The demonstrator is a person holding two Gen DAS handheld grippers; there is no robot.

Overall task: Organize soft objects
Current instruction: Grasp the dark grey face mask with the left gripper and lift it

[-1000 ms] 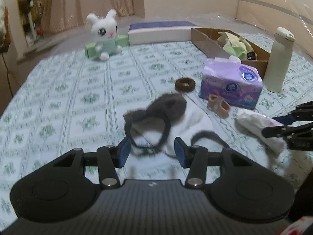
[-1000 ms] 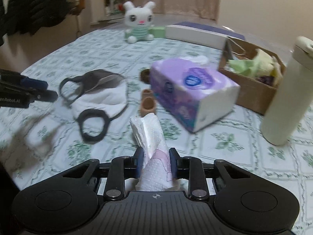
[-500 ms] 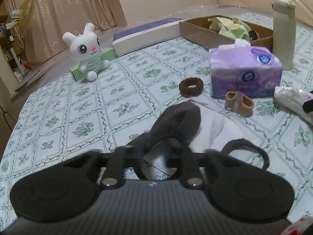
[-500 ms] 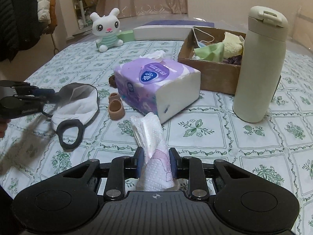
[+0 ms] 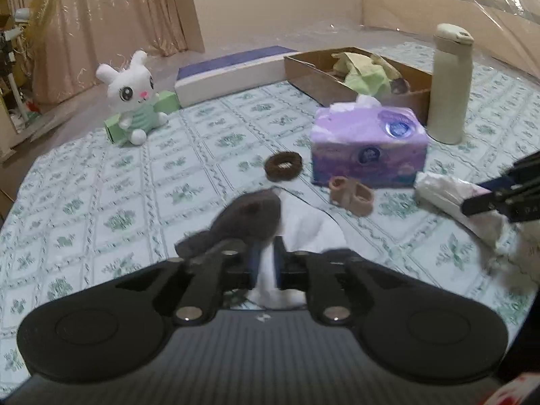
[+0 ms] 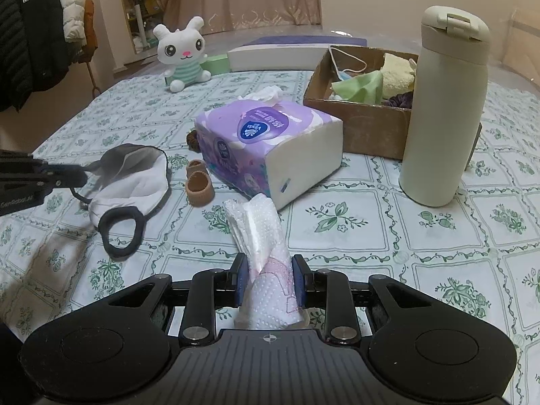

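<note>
My left gripper (image 5: 266, 265) is shut on a grey-and-white face mask (image 5: 249, 216) and lifts one edge; the mask (image 6: 135, 172) hangs from it in the right wrist view, its black ear loop (image 6: 121, 233) on the table. My right gripper (image 6: 268, 280) is shut on a small white tissue pack (image 6: 263, 253), also seen in the left wrist view (image 5: 452, 199). A cardboard box (image 6: 357, 125) holding cloths stands at the back right.
A purple tissue box (image 6: 266, 148), a cream bottle (image 6: 445, 108), tan toe sleeves (image 6: 199, 182), a brown scrunchie (image 5: 282, 165), a white plush rabbit (image 6: 184, 54) with a green box (image 5: 141, 114), and a long white box (image 5: 233, 74) are on the patterned tablecloth (image 6: 405, 253).
My left gripper moved onto the mask, closed on it and lifted its edge. My right gripper turned toward the cardboard box, still holding the tissue pack.
</note>
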